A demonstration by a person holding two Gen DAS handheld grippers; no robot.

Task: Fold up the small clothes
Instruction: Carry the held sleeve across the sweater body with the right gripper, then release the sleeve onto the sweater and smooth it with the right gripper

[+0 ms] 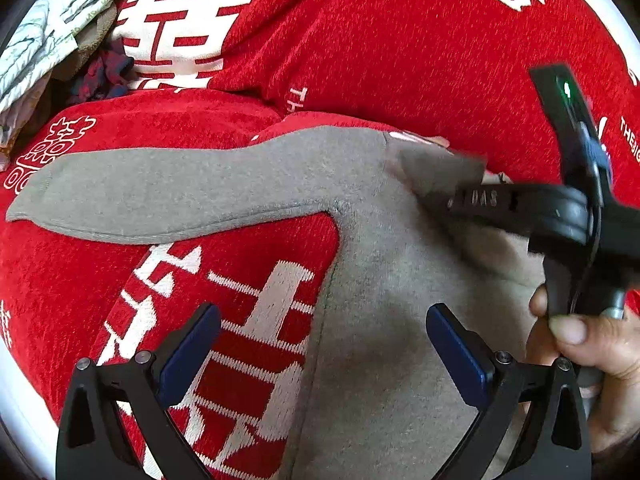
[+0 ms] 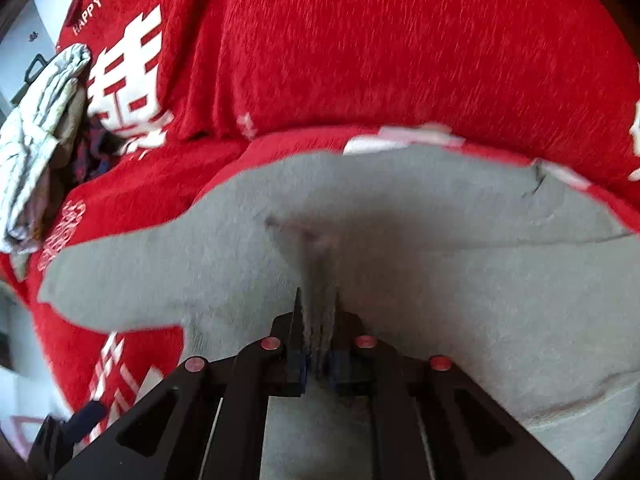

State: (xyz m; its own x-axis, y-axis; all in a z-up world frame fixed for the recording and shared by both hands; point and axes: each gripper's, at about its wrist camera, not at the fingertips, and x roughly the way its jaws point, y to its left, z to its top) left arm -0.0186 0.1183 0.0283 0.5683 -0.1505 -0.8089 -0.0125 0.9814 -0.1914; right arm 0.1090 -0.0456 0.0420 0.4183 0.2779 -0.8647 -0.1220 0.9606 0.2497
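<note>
Right tool [image 2: 316,340] angled steeply down, clamped on grey garment [image 2: 400,240], left tool [image 1: 324,344] spread apart above it

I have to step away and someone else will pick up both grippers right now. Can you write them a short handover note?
Right hand-held gripper: shut on a pinch of the grey garment.
Left hand-held gripper: open, holding nothing, above the garment's left edge.
Grey garment: spread on the red blanket, one sleeve stretched out to the left.
Pile of other clothes: at the far left, untouched.
Done: garment laid out; no finished fold shows.
Left: fold in the sleeve and body, then probably the pile.
</note>
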